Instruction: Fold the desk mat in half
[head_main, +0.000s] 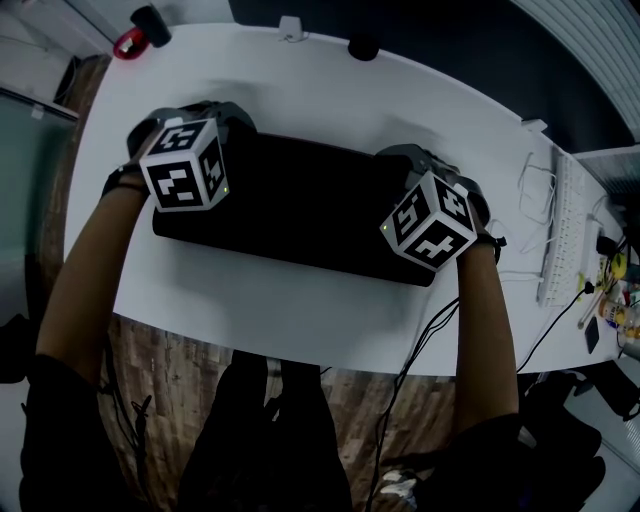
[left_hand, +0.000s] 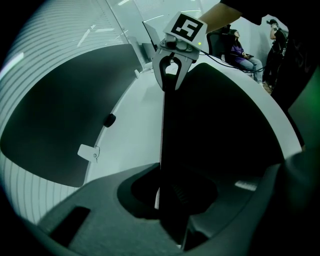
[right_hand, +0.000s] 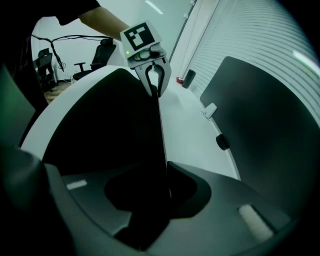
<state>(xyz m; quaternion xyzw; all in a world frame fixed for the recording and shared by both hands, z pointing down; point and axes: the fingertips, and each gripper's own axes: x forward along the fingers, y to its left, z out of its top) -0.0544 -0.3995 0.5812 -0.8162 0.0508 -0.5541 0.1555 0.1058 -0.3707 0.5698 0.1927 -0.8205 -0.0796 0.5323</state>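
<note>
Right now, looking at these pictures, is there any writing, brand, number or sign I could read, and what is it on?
No readable word or number anywhere.
Left marker cube: black-and-white square patterns, not letters.
Right marker cube: the same kind of pattern, no text.
White keyboard: key legends too small to read.
Desk mat: plain black, no print shows.

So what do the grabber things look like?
The left gripper and right gripper are dark grey, each with two jaws and a white cube on top with black square markers and a green light. Black sleeves; a black cable trails from the right one.
</note>
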